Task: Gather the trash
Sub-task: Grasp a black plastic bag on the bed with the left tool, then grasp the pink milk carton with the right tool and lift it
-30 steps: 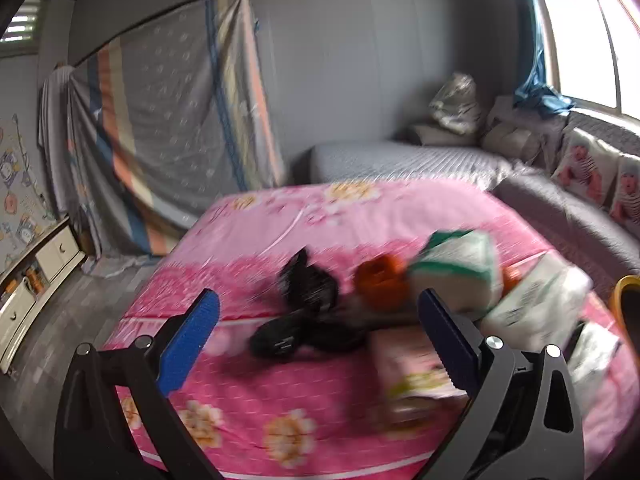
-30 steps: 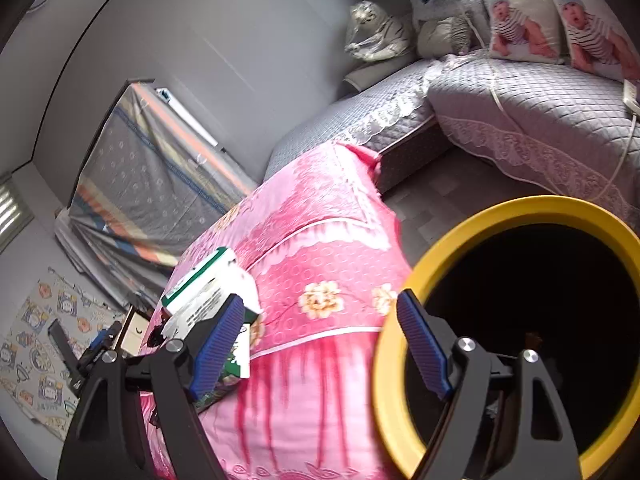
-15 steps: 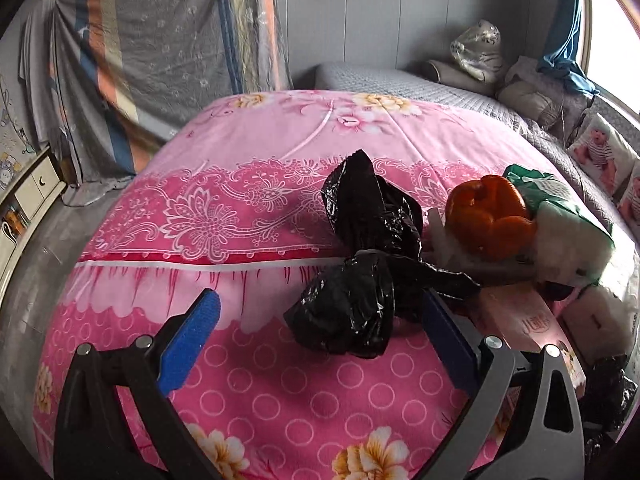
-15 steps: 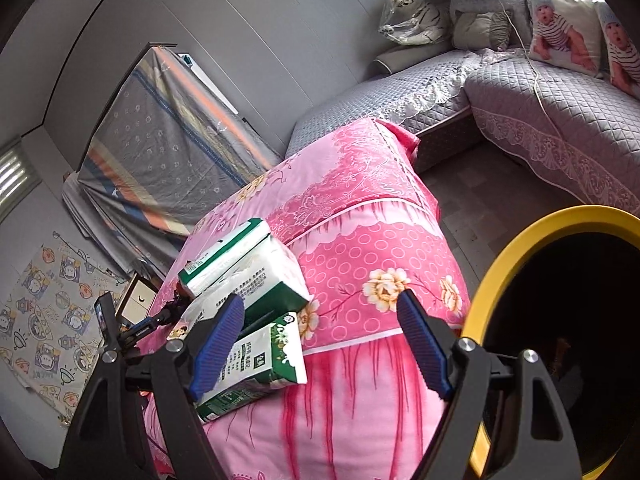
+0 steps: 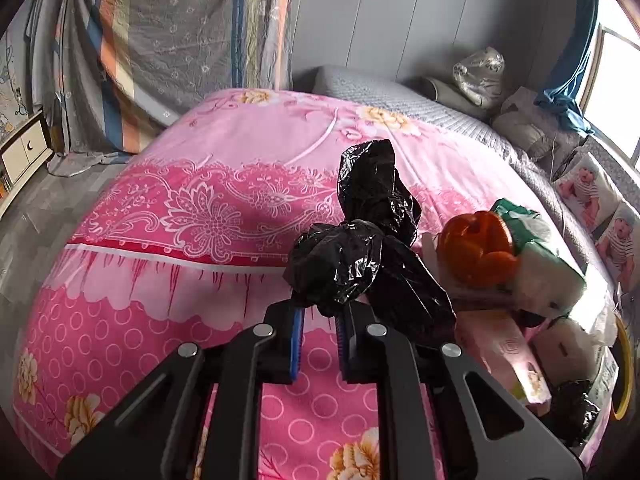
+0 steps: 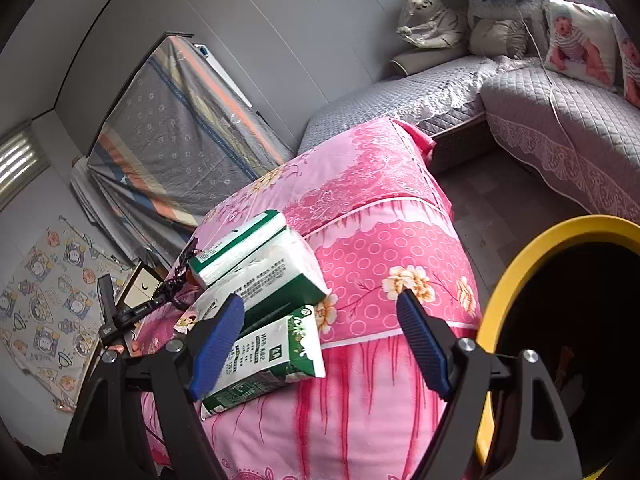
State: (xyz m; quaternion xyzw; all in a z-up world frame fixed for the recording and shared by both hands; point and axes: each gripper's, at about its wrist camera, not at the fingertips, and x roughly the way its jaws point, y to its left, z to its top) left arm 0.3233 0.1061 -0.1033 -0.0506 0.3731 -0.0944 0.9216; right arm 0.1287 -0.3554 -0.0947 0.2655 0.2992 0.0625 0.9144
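My left gripper (image 5: 318,314) is shut on the near lump of a crumpled black plastic bag (image 5: 360,240) that lies on the pink floral bed (image 5: 192,216). Right of it sit an orange crumpled bag (image 5: 476,250), a green-and-white tissue pack (image 5: 544,268) and a pink box (image 5: 500,352). My right gripper (image 6: 320,340) is open and empty, above the bed's edge, with a green milk carton (image 6: 268,356) and tissue packs (image 6: 260,268) by its left finger. A yellow-rimmed bin (image 6: 516,280) with a dark inside stands at the right.
Grey quilted sofas (image 6: 560,104) with baby-print cushions (image 6: 576,44) line the far and right walls. A striped sheet (image 5: 160,48) hangs on the left wall. A white cabinet (image 5: 24,152) stands on the floor at far left. Another small black bag (image 5: 572,412) lies near the bin rim.
My left gripper moved in and closed on the black bag. My right gripper drifted a little further left from the bin, staying open.
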